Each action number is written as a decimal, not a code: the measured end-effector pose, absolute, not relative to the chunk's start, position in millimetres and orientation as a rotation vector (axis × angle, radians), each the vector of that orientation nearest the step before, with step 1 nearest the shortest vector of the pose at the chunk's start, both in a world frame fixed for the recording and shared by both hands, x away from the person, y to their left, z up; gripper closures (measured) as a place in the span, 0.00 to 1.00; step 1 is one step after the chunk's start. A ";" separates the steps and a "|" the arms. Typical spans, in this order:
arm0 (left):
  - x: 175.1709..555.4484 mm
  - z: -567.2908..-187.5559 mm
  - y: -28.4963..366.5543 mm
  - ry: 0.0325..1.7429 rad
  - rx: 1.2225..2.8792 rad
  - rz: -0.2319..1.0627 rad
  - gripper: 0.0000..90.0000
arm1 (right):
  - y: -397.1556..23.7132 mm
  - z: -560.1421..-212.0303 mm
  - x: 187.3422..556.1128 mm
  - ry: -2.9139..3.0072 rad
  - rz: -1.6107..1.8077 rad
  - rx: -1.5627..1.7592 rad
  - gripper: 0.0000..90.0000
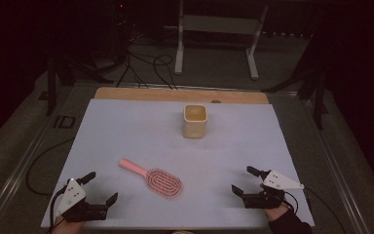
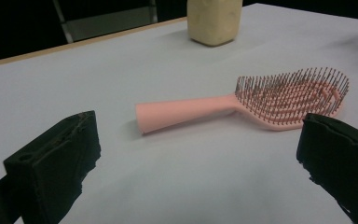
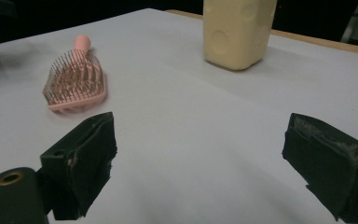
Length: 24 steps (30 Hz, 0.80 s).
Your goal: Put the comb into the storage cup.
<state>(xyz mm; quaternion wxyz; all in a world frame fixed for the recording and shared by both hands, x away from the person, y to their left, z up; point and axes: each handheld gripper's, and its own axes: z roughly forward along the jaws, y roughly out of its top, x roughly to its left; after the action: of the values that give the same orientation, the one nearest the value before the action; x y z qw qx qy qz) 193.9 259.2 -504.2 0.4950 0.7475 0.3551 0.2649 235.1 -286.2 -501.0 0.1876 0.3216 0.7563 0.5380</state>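
Both the left claw [image 1: 100, 187] and right claw [image 1: 247, 179] rest wide open and empty at the desk's [image 1: 126, 126] six-o'clock edge, flanking the pink hairbrush [image 1: 156, 179], probably ready to lift it toward the cream cup [image 1: 195, 121] at twelve o'clock.

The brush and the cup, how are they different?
The pink hairbrush lies flat with its bristles up; the cream cup stands upright with its mouth open to the top. The hairbrush is long and thin with a handle; the cup is short, boxy and has no handle. The hairbrush sits nearer the person, the cup farther back. Both rest on the white table, and nothing touches either.
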 end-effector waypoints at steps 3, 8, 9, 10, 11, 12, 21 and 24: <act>194.3 -504.5 258.7 0.856 1.818 0.636 0.00 | -286.1 -499.7 233.7 2.117 1.514 0.893 0.10; 194.2 -504.5 259.2 0.862 1.821 0.625 0.00 | -285.2 -498.3 232.5 2.103 1.510 0.889 0.10; 194.0 -504.3 259.1 0.862 1.820 0.624 0.00 | -284.9 -498.5 232.5 2.107 1.507 0.882 0.10; 193.8 -504.2 259.2 0.862 1.819 0.621 0.00 | -284.1 -498.8 232.5 2.111 1.501 0.880 0.10; 193.2 -504.3 259.2 0.863 1.821 0.618 0.00 | -283.3 -498.9 232.6 2.114 1.495 0.880 0.10; 193.2 -504.1 259.3 0.860 1.830 0.610 0.00 | -282.6 -498.4 232.9 2.117 1.499 0.879 0.10; 196.0 -499.4 259.2 0.870 1.837 0.585 0.00 | -280.3 -497.0 231.8 2.093 1.489 0.874 0.10; 195.0 -496.6 257.3 0.861 1.840 0.578 0.00 | -280.1 -497.8 232.3 2.097 1.488 0.884 0.10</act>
<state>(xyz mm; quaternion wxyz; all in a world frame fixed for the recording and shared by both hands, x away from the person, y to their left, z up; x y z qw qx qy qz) 195.0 257.3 -496.6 0.4924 0.7582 0.3547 0.2384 232.3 -280.1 -497.8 0.2096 0.3180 0.7540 0.5352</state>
